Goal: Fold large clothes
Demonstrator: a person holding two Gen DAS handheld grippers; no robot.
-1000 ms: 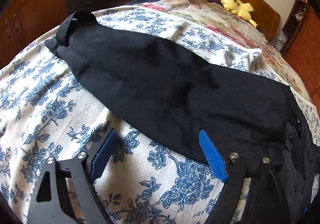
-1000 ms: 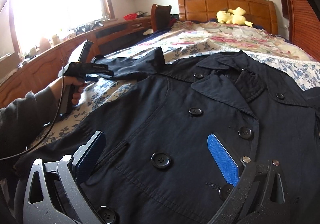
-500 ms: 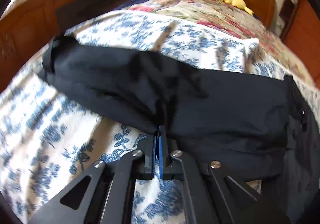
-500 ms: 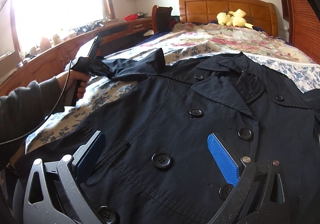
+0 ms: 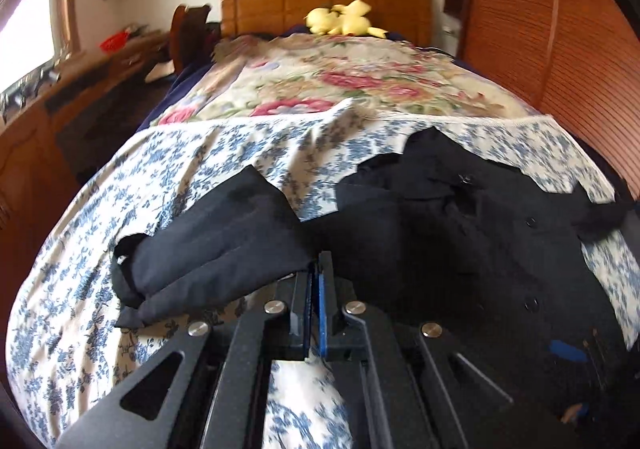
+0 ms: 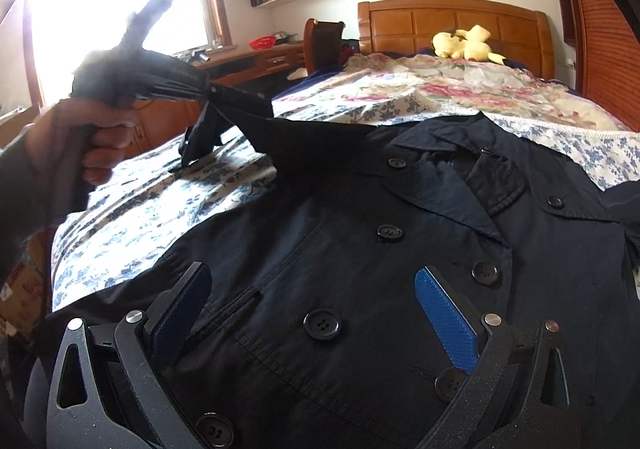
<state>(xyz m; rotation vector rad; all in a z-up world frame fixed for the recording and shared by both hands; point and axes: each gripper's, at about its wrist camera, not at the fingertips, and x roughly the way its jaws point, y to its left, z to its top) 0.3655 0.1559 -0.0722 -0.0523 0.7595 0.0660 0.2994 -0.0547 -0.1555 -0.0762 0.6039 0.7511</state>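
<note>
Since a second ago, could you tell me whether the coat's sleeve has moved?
Yes. The left tongs, shut on the sleeve, have lifted it off the blue-flowered sheet; in the right-wrist view it now hangs in front of the desk.

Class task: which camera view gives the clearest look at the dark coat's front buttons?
The right wrist view: the coat fills it, its buttons large and sharp, between the open right gripper. The left wrist view shows them only as small dark dots at the right edge.
</note>
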